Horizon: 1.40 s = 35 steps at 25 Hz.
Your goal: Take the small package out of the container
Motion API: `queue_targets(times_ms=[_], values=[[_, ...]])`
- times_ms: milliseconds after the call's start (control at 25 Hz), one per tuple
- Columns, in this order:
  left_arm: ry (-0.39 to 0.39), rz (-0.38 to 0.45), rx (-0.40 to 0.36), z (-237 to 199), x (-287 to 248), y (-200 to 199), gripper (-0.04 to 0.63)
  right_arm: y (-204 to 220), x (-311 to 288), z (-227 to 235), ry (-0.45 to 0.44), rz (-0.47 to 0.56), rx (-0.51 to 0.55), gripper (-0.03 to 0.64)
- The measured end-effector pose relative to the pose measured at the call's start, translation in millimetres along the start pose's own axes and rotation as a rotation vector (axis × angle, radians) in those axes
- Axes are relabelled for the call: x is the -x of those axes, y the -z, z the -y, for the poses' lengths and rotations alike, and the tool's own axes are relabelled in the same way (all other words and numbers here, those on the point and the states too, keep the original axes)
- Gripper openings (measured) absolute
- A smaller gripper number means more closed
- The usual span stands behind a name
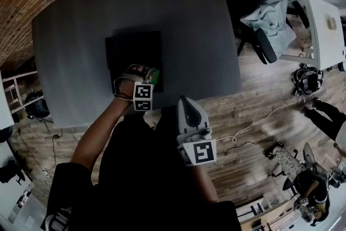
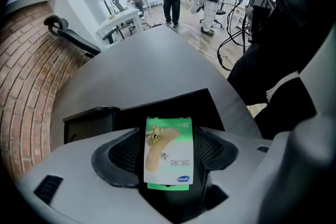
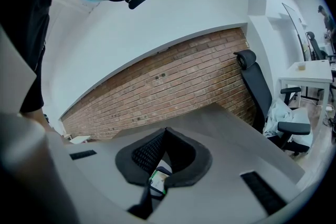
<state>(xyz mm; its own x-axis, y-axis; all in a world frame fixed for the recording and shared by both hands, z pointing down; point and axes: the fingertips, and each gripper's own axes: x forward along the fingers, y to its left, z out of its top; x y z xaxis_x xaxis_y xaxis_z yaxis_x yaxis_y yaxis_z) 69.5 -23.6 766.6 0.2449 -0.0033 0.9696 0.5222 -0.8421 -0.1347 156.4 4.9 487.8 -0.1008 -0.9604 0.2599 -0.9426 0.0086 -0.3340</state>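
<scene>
Head view, single entry: container [image 1: 130,54], black and low-walled, is set on the grey table [image 1: 70,62], and every place below is given from it. The small package [image 1: 156,76], green and white, is found at the container's near right corner, between the jaws of the left gripper [image 1: 148,74], which is reached in from the person's side. In the left gripper view the package is seen upright and face-on, with the container's dark surface behind it. The jaws are spread wide, a strip of mesh pad is left bare on either side of the package, and no pad is seen pressing on it, so this gripper is judged released, not clamped. Whether the package is stood on the table just short of the container's rim or on the rim itself cannot be told. The wide stance is judged to serve letting it go outside the container, with the lift-out done or nearly so. The right gripper [image 1: 185,103] is held well back from the container, by the person's body, jaws clenched tip to tip on nothing. A green sliver glimpsed below its tips is judged to be the package farther off. This gripper is presumably spared because one suffices for so light an item.
</scene>
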Motion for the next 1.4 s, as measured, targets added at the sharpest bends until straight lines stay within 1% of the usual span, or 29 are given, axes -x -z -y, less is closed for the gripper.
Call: queue_targets(times_ms=[80,200,360,480,600,760,1000,1120,1200,1320,1400], values=[[0.007,-0.022,-0.005,1,-4,1,0.314,0,0,1,-0.007,0.008,-0.006,0.023],[-0.007,-0.065,-0.040,1,-9,0,0.322,0,1,4,-0.012,0.022,-0.007,0.023],[-0.021,-0.145,-0.089,2,-15,3,0.328,3,4,10,-0.004,0.000,-0.006,0.023],[-0.011,-0.200,-0.115,3,-18,5,0.334,2,5,12,-0.008,0.010,-0.013,0.023],[-0.003,-0.262,-0.141,3,-22,8,0.336,5,6,17,0.001,-0.002,-0.007,0.023],[0.022,-0.310,-0.140,5,-29,11,0.337,2,6,21,0.003,0.014,-0.035,0.023],[0.061,-0.326,-0.164,8,-31,11,0.337,4,9,27,0.022,0.001,-0.044,0.023],[0.077,-0.322,-0.186,9,-32,9,0.337,3,8,29,0.025,0.001,-0.057,0.023],[0.078,-0.308,-0.190,9,-32,8,0.337,7,9,29,0.016,-0.005,-0.044,0.023],[0.083,-0.271,-0.163,11,-30,8,0.336,5,8,26,-0.006,0.004,-0.034,0.023],[0.090,-0.249,-0.137,12,-29,8,0.336,8,8,27,0.000,-0.022,-0.038,0.023]])
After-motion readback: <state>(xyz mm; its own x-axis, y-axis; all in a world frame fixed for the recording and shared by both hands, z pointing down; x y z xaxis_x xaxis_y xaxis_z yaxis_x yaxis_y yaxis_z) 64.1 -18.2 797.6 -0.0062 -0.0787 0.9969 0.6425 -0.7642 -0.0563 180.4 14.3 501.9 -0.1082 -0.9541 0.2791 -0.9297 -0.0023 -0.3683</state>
